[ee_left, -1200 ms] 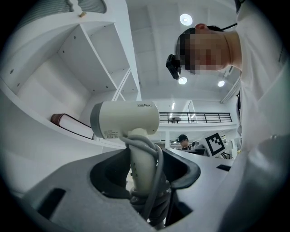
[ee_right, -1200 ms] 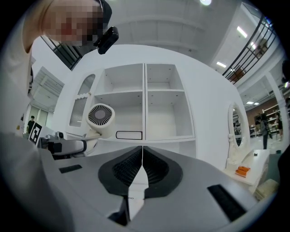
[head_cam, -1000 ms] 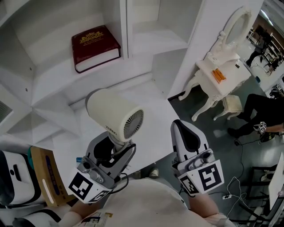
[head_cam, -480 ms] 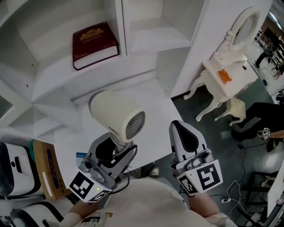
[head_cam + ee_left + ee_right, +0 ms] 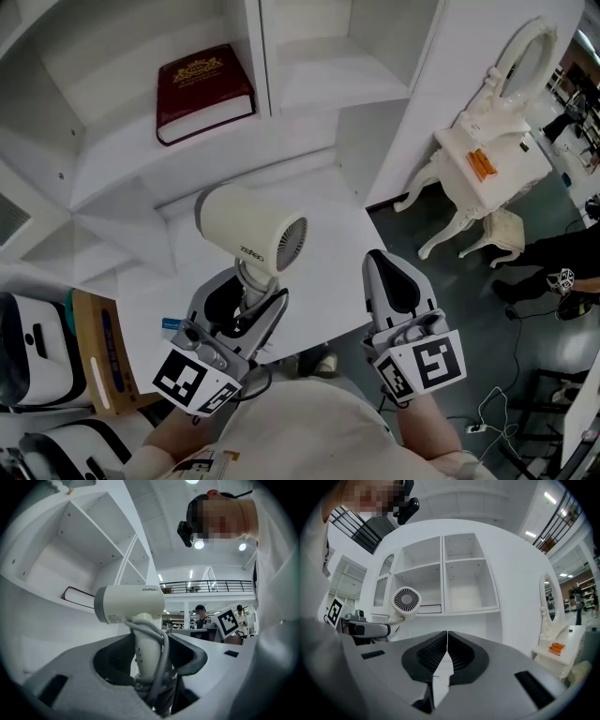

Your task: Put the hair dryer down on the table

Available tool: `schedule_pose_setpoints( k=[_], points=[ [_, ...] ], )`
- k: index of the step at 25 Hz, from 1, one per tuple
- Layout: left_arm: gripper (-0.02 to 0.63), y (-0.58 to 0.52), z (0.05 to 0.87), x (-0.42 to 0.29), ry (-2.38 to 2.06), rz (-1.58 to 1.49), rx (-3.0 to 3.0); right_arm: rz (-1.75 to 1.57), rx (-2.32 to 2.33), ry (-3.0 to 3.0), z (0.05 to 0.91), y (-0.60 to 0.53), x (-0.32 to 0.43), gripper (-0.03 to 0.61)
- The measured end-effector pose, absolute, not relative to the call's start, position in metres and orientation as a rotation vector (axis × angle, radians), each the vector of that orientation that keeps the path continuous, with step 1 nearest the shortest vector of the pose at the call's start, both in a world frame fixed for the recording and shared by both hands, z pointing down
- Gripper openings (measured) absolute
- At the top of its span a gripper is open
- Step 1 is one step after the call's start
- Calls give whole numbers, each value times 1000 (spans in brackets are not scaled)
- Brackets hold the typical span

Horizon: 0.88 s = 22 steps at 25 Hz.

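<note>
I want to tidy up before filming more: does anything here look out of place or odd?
Nothing is spilled or broken. One oddity: the hair dryer has its grey cord looped round its handle inside the grip of the left tool, so the tool clamps cord and handle together.

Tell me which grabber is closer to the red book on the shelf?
Left. The left gripper, gripping the hair dryer by its handle, is below the red book. The right gripper, shut and empty, is farther off to the book's lower right.

Left claw [image 5: 246, 314] clamps hair dryer [image 5: 248, 230] above white table [image 5: 328, 248]; right claw [image 5: 394, 291] empty; red book [image 5: 204, 86] shelved.
</note>
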<state>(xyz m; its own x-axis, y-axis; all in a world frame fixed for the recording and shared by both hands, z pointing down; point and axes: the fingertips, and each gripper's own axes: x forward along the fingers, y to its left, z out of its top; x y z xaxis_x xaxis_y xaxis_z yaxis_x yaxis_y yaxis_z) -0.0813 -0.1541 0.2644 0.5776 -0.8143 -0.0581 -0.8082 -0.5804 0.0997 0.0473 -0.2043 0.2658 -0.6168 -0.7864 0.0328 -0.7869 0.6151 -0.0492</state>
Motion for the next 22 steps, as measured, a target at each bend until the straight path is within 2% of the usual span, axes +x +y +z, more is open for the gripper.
schedule_pose_setpoints(
  k=[10, 22],
  points=[
    [218, -209, 308, -80, -1327, 21, 2694, 23, 1393, -2737, 286, -252, 41, 21],
    [216, -277, 420, -72, -1258, 158, 2511, 141, 1345, -2622, 381, -307, 24, 21]
  ],
)
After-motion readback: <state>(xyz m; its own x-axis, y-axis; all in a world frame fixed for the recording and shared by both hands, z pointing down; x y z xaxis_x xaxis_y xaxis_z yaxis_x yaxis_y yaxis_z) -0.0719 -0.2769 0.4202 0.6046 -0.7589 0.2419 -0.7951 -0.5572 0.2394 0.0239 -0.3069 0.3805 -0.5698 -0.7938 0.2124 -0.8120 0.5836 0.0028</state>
